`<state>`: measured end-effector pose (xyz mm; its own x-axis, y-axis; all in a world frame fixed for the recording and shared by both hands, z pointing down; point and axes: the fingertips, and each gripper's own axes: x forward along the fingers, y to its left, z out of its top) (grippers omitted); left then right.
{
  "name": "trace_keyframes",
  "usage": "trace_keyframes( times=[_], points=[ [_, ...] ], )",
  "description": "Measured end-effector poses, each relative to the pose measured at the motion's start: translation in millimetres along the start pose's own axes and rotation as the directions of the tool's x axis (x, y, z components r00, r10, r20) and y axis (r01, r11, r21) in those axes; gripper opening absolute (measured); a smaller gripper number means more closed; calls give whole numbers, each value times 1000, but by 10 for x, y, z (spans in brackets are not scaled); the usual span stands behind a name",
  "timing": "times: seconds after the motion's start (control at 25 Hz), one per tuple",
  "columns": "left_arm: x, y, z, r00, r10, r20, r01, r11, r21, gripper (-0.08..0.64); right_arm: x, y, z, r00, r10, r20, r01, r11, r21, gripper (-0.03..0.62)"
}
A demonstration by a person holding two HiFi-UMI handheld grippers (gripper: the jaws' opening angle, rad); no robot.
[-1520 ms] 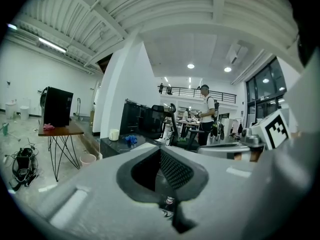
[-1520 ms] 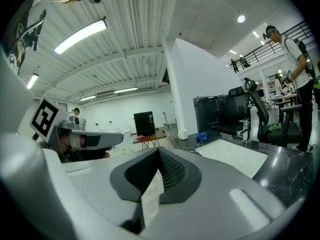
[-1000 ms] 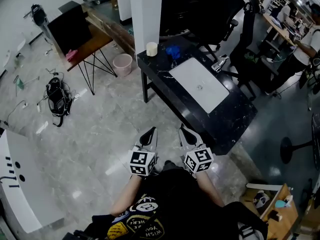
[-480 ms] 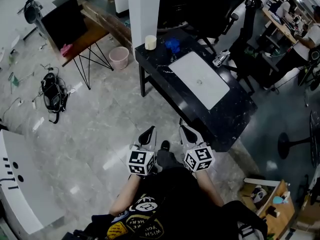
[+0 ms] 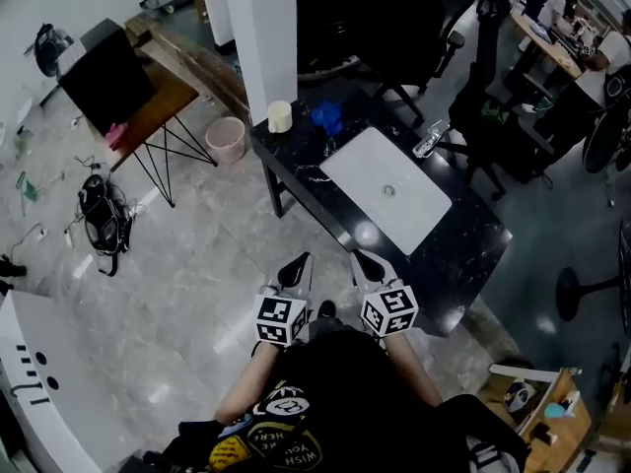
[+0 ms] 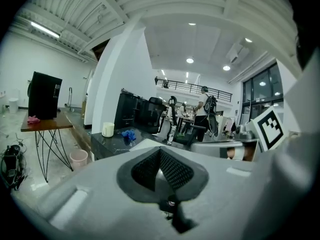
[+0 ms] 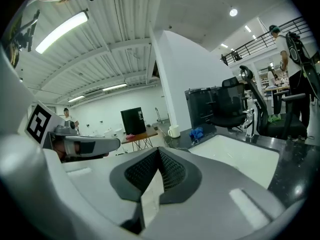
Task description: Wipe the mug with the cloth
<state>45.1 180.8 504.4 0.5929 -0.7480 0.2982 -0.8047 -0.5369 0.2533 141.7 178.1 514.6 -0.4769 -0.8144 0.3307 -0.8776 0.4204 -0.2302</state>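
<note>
Mug [image 5: 280,116] is found upright at the far left corner of the counter [image 5: 463,235], close to the white pillar [image 5: 261,37]. The blue cloth [image 5: 326,116] is seen crumpled just beside the mug, to its right, and the two are not shown to be touching. A white mat [image 5: 404,210] is laid across the middle of the dark counter, and a small grey object [image 5: 426,144] is noted near the counter's far edge; what it is cannot be made out.

Both hand-held grippers are held low in front of the person's body, side by side over the grey floor [image 5: 177,284], short of the counter's near edge and well apart from mug and cloth. The left hand-held gripper [image 5: 296,264] is recorded with its jaws brought together and nothing between them. The right hand-held gripper [image 5: 363,261] is likewise recorded with its jaws closed and empty. Neither is in contact with any object.

In the left gripper view the mug [image 6: 108,129] and cloth [image 6: 129,134] are seen far off on the counter top, beyond the closed jaws. The right gripper view shows the same pair, mug [image 7: 174,131] and cloth [image 7: 196,133], with the mat [image 7: 240,154] nearer.

Off the counter, a pink bin [image 5: 226,137] stands on the floor by the counter's left end, and a dark bag [image 5: 102,210] lies further left.
</note>
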Motion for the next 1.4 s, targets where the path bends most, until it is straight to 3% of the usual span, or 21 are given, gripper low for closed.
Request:
trace_keyframes(
  times=[0.28,0.52,0.76,1.12,1.28,1.4],
  points=[
    [619,359,259,999,35,-17,-34,999,29,3,755,-343,126,995,83,-62,-83,997,-3,3],
    [1067,976,375,997,59,-40,-59,998,8,3,1484,-618,197,991,76,-106,-75,997,20,3],
    [1633,1841,726,999,31,-41,-30,999,22,3,2483,-1021,515,996,-10,-86,16,998,64,3],
    [2158,3008,1071,996,-70,-47,67,997,-48,3,4093,-1789,788,980,-167,-108,180,976,122,7],
    [2244,3244,1086,996,-78,-42,74,993,-93,3,4610,-2305,752,951,-268,-155,278,960,41,251],
    [2241,3430,1064,998,-48,-46,42,991,-125,3,4897,-2790,709,902,-382,-200,389,921,-5,353]
  ],
)
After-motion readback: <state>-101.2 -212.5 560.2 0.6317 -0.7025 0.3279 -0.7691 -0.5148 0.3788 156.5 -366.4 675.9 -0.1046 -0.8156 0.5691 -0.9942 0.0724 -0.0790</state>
